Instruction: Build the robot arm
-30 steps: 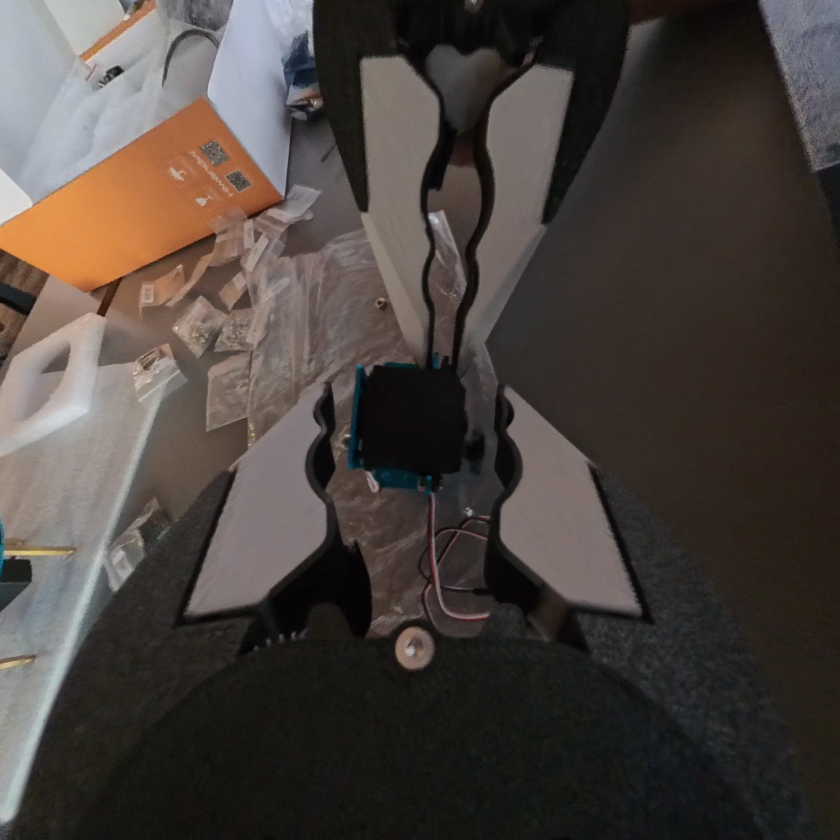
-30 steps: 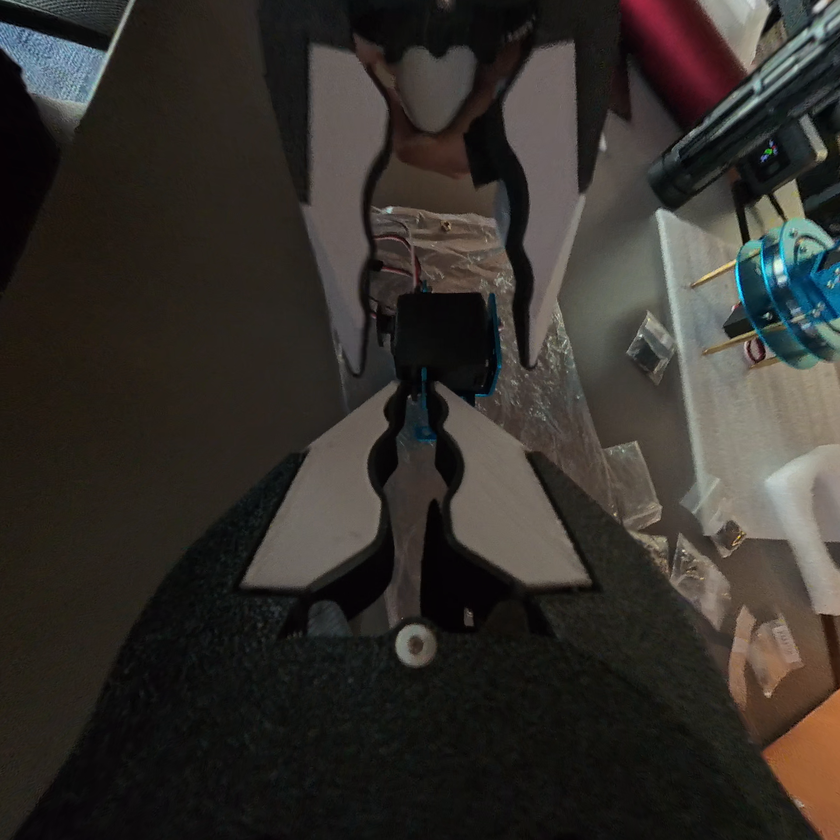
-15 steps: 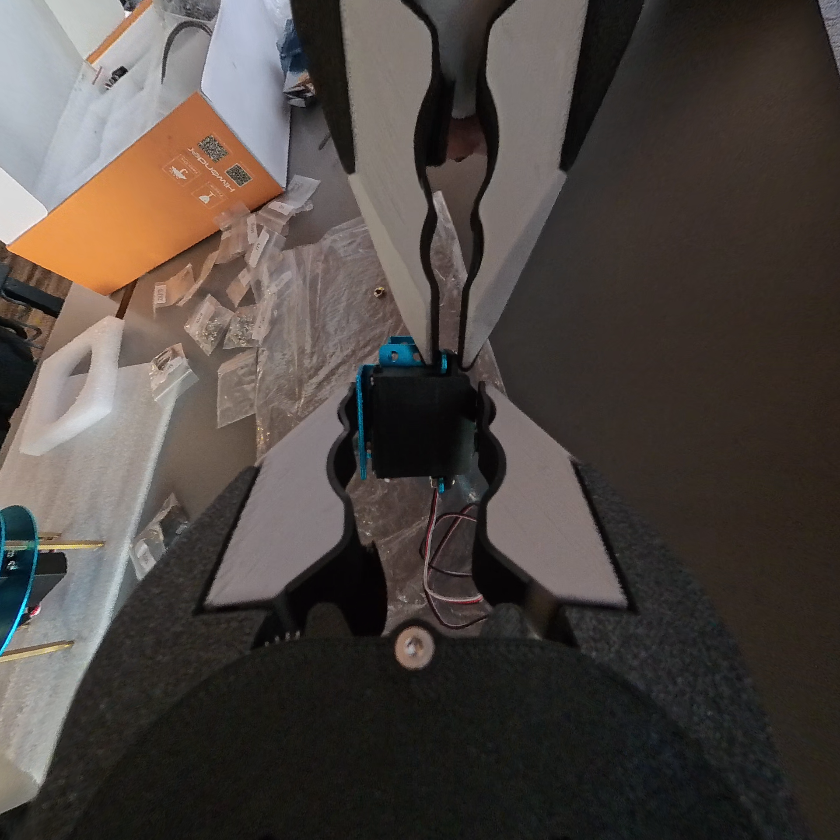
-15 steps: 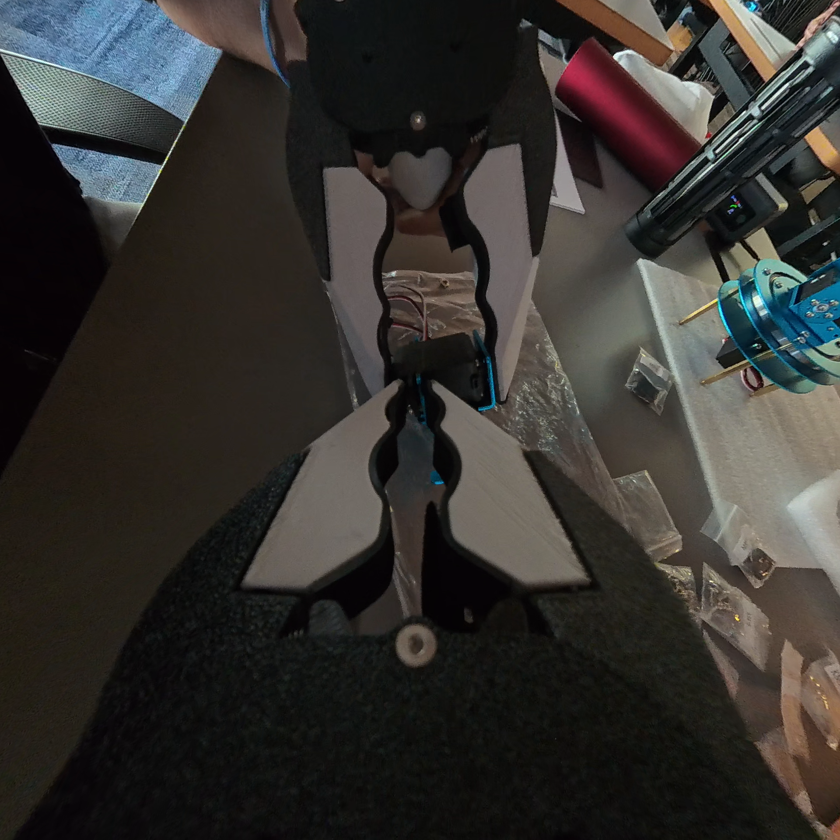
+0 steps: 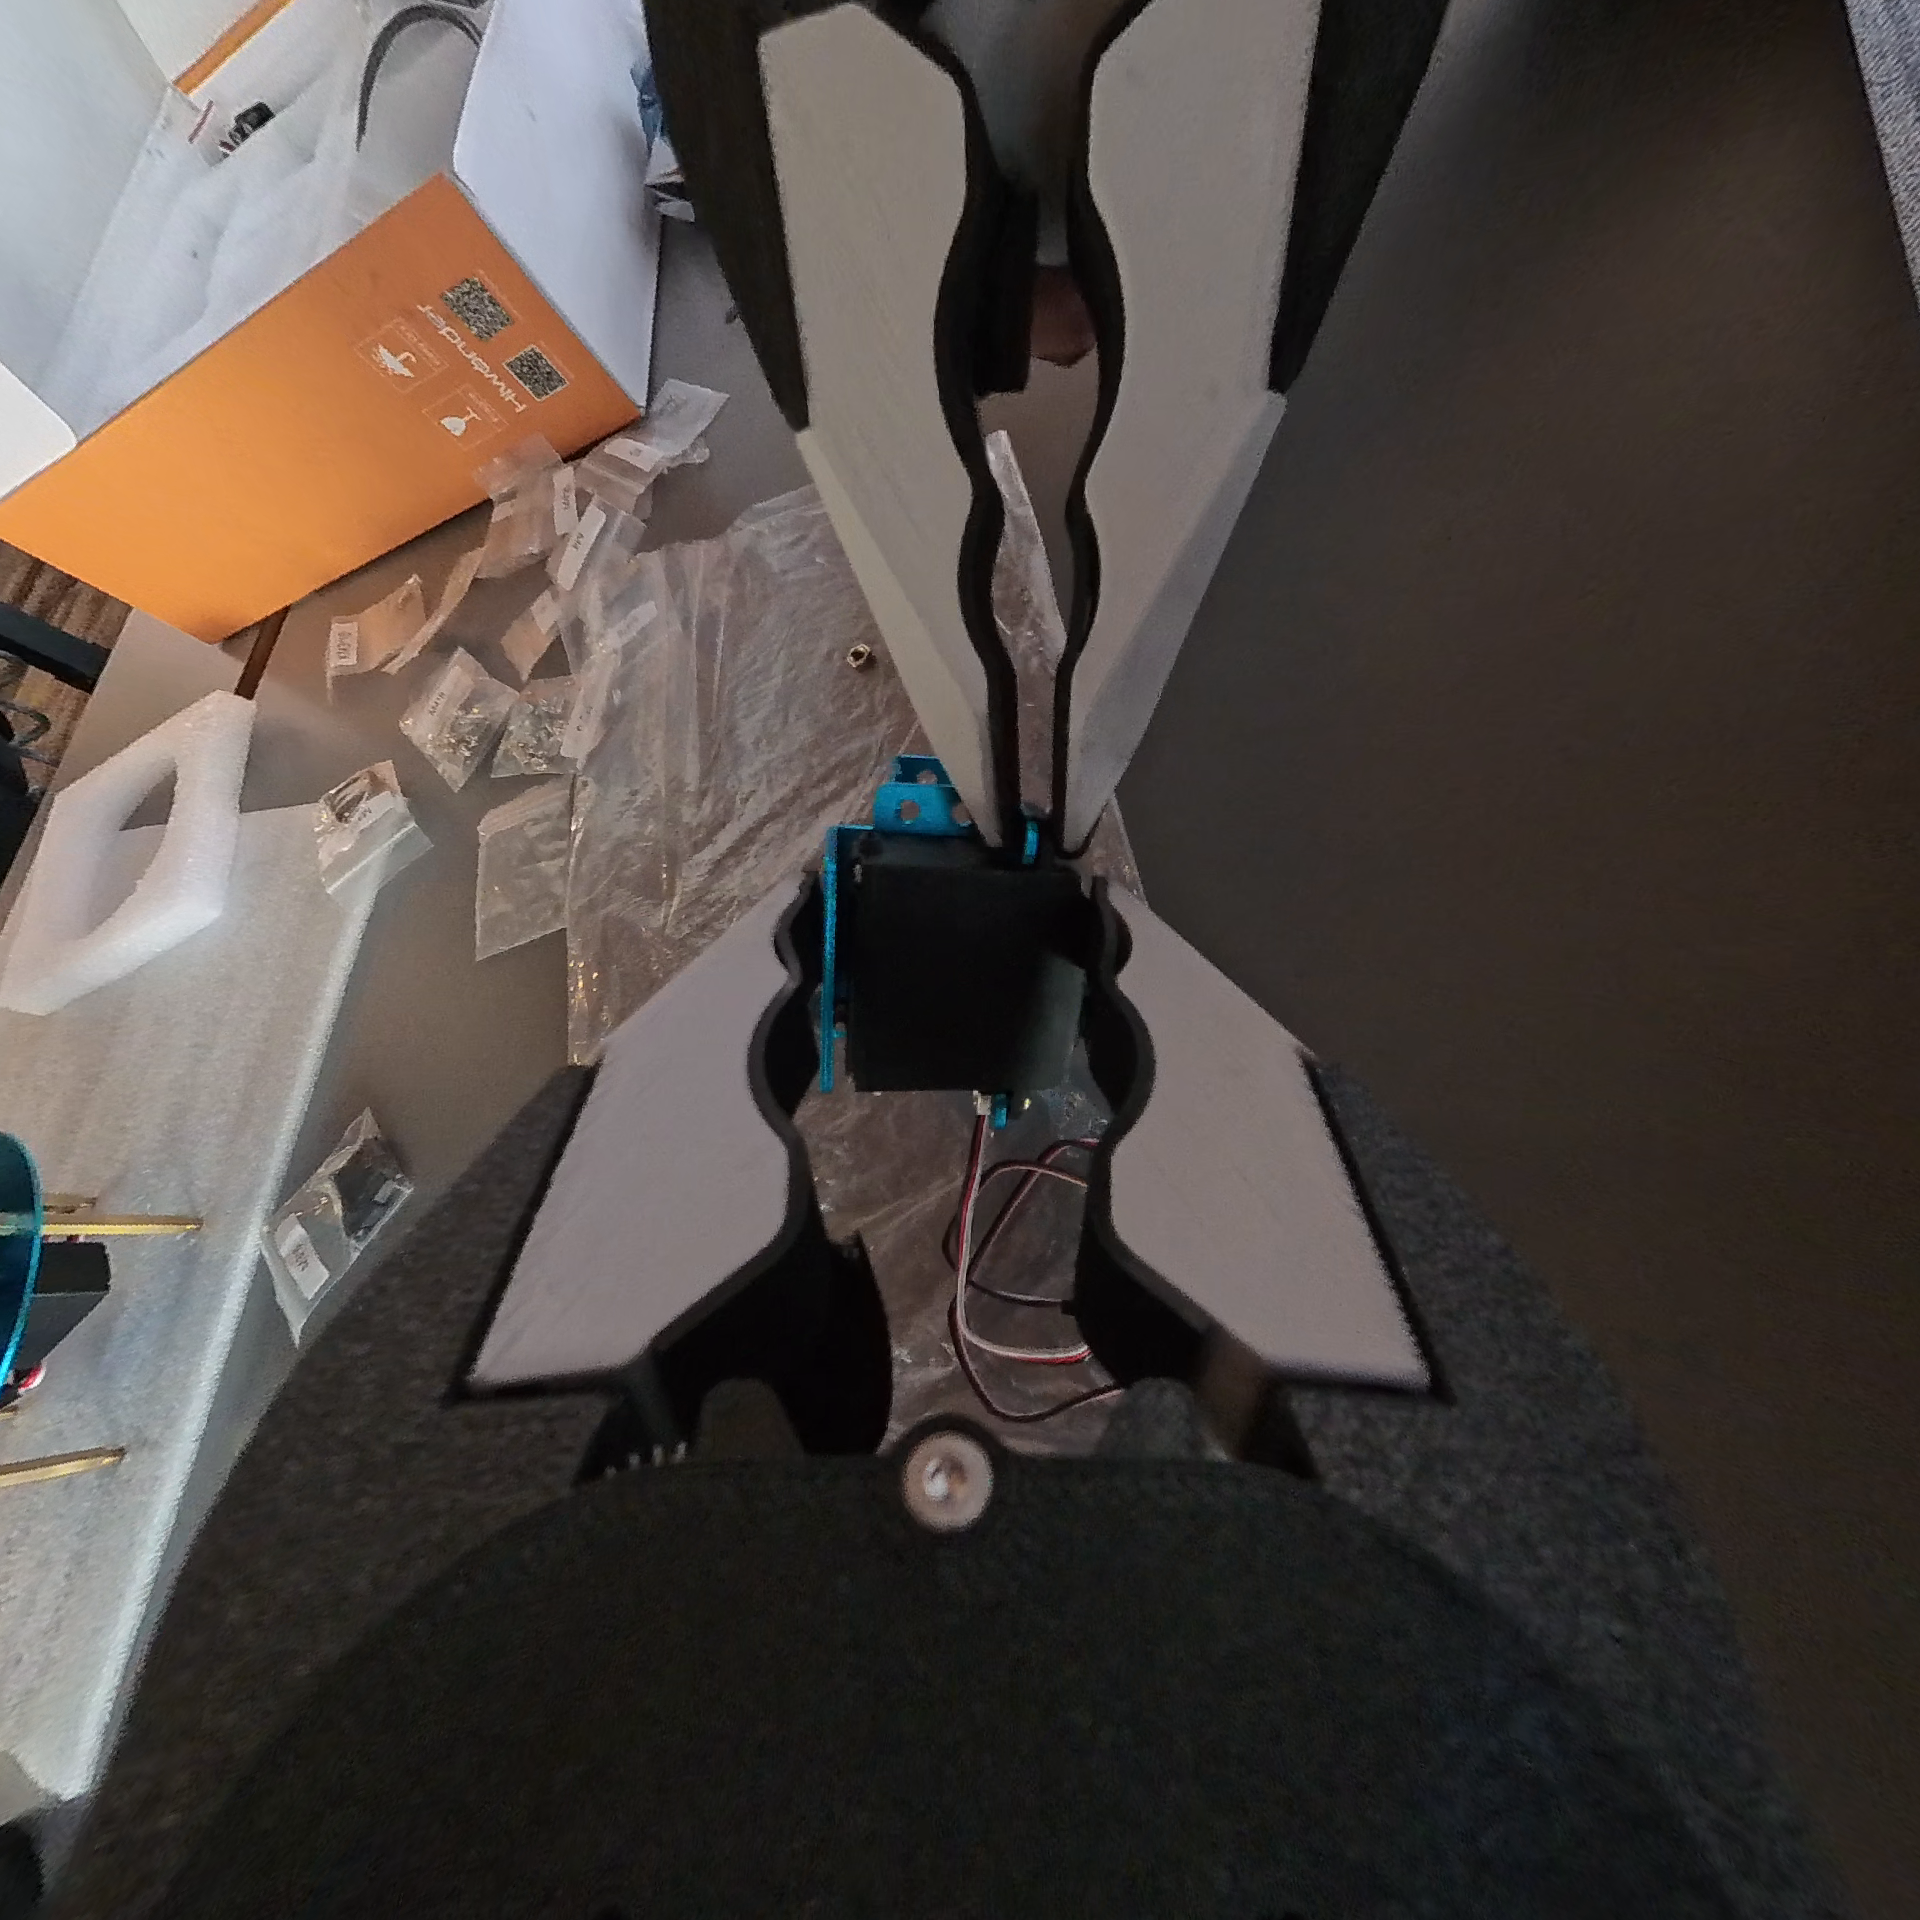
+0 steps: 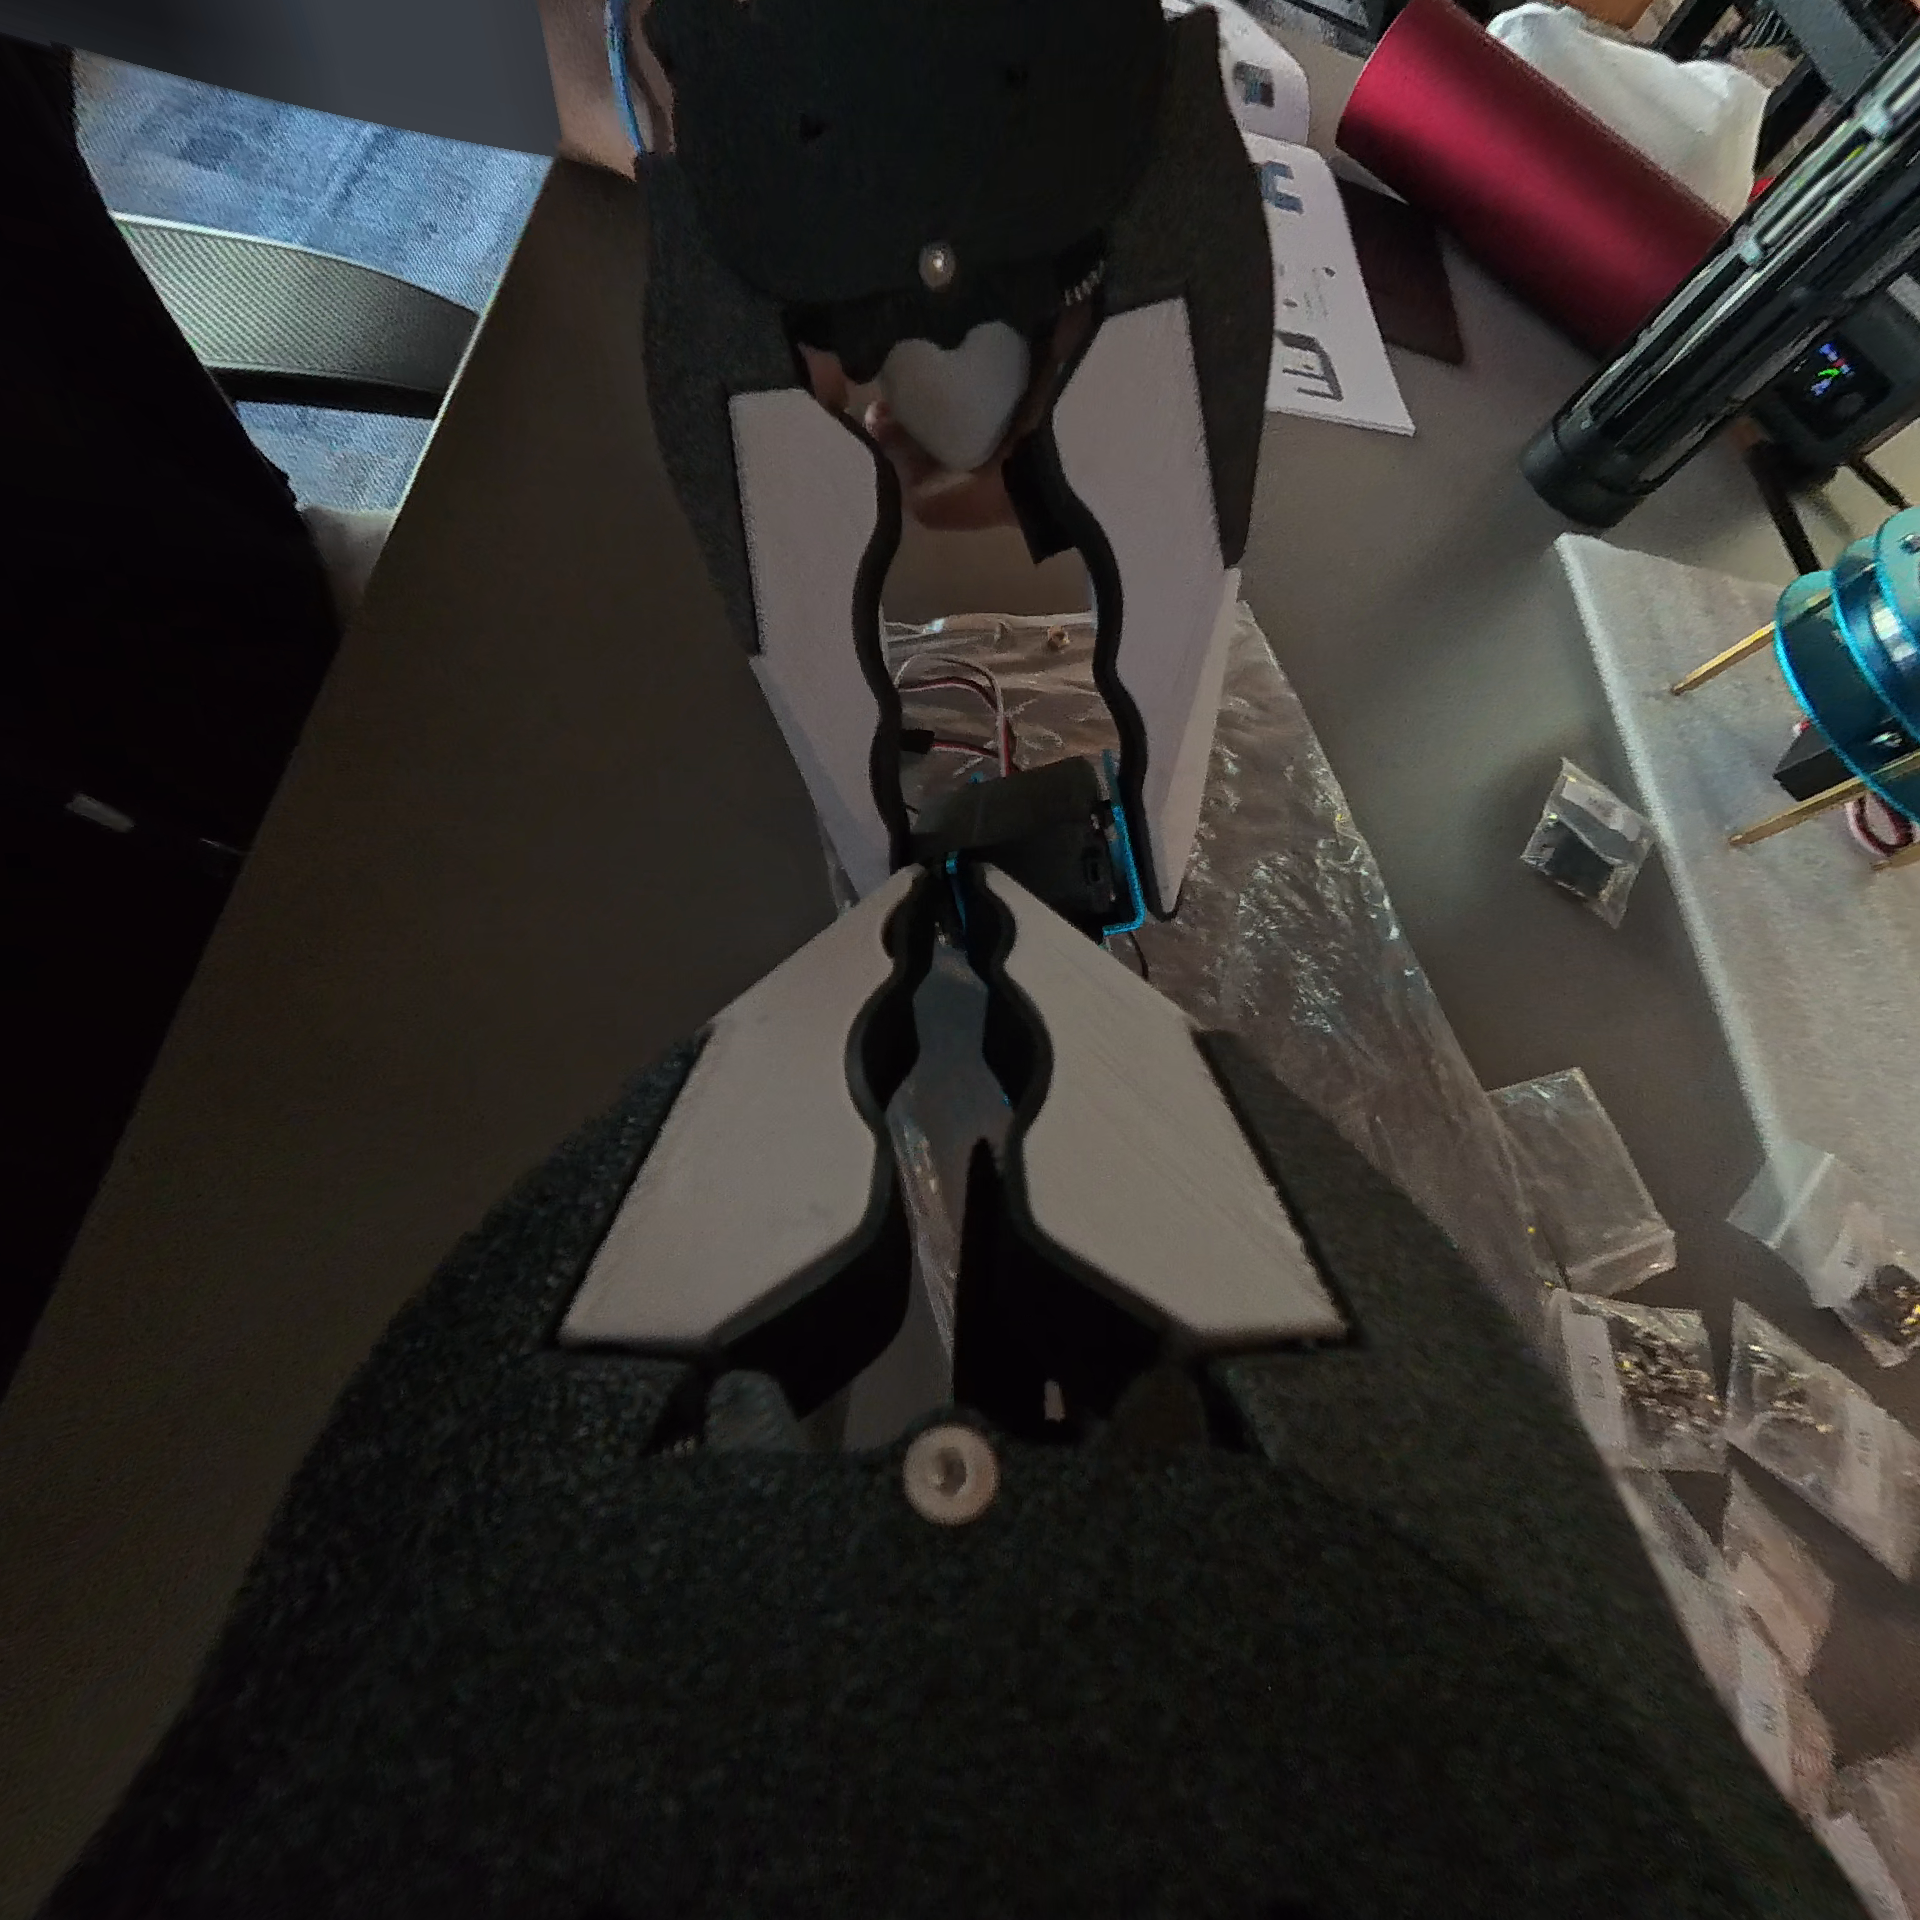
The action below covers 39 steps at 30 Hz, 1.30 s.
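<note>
While both grippers meet over the dark table (image 5: 1558, 831), the left gripper (image 5: 951, 935) has its fingers closed onto a black servo (image 5: 956, 987), one finger against the blue bracket (image 5: 914, 805) on the servo's side, the other against its opposite face. Across from it, the right gripper (image 6: 958, 888) has its tips pressed almost together, pinching a thin blue tab of that same bracket at the servo's far end. So the servo sits held between the two tools, just above a crinkled clear plastic sheet (image 5: 707, 665), with its red, white and black wires (image 5: 997, 1247) looping down onto the plastic.

Now the containers: an orange cardboard box (image 5: 291, 436) stands open off to the left gripper's side, with white packing material (image 5: 156, 229) inside and a dark cable poking out; what else it holds I cannot tell. Small zip bags of screws (image 5: 468, 717) lie scattered beside it, sealed, each with metal hardware inside. A white foam frame (image 5: 125, 862) rests near them, its cut-out hollow. In the right wrist view, a blue disc assembly (image 6: 1849, 665) on brass standoffs sits well apart
</note>
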{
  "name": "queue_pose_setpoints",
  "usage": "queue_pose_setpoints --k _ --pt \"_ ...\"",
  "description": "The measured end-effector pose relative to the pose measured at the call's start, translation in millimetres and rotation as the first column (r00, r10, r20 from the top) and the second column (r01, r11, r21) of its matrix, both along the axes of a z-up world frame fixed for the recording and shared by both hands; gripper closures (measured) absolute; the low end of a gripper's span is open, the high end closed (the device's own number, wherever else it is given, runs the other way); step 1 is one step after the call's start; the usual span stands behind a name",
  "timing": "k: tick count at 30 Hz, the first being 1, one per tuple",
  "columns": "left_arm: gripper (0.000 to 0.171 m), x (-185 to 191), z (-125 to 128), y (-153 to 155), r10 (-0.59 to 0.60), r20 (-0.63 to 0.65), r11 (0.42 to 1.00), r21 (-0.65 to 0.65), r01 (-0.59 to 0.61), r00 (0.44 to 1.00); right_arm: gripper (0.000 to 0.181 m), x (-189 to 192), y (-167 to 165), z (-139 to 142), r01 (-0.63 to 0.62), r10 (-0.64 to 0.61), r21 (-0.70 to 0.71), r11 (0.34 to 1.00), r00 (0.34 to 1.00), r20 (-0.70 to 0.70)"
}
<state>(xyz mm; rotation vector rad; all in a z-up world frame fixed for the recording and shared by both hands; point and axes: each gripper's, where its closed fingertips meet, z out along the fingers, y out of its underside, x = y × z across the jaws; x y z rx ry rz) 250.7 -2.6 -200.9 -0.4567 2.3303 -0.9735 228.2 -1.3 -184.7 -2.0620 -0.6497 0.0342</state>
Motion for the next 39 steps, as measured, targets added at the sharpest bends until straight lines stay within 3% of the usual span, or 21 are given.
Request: queue_pose_setpoints --k 8,11,16,19,26,31,35,39 --pt "0.121 0.6 0.9 3.6 -0.028 -0.087 0.996 -0.082 0.021 0.996 0.177 1.0 6.6 3.7 0.021 -0.022 -0.015 1.000 0.998 -0.056" --pt "0.121 3.9 2.2 4.2 -0.035 -0.111 0.992 -0.124 0.021 0.993 0.177 5.2 7.7 5.2 -0.031 0.032 -0.033 0.999 0.999 0.042" --pt "0.121 8.5 2.3 12.8 -0.027 -0.185 0.978 -0.209 -0.013 0.982 0.176 10.9 18.3 6.5 -0.045 0.050 -0.203 0.978 0.998 0.024" --pt "0.121 11.3 1.5 19.3 -0.034 -0.223 0.964 -0.263 -0.026 0.974 0.177 14.4 27.0 6.1 -0.066 0.087 -0.185 0.981 0.991 0.106" --pt "0.121 8.6 -1.0 23.4 -0.081 -0.276 0.949 -0.314 -0.010 0.958 0.178 12.9 34.2 6.2 -0.150 0.136 -0.175 0.973 0.987 -0.088" --pt "0.120 9.9 -3.3 29.7 -0.072 -0.291 0.947 -0.321 -0.026 0.954 0.177 14.4 41.5 5.0 -0.183 0.165 -0.216 0.959 0.981 -0.099" --pt "0.120 12.7 -5.6 39.8 -0.070 -0.320 0.932 -0.359 -0.052 0.945 0.177 16.4 53.9 3.5 -0.201 0.134 -0.289 0.936 0.962 -0.237" --pt "0.120 10.2 -9.5 44.6 -0.087 -0.320 0.942 -0.335 -0.027 0.943 0.163 25.6 48.5 27.8 -0.256 0.158 -0.222 0.941 0.911 -0.382"
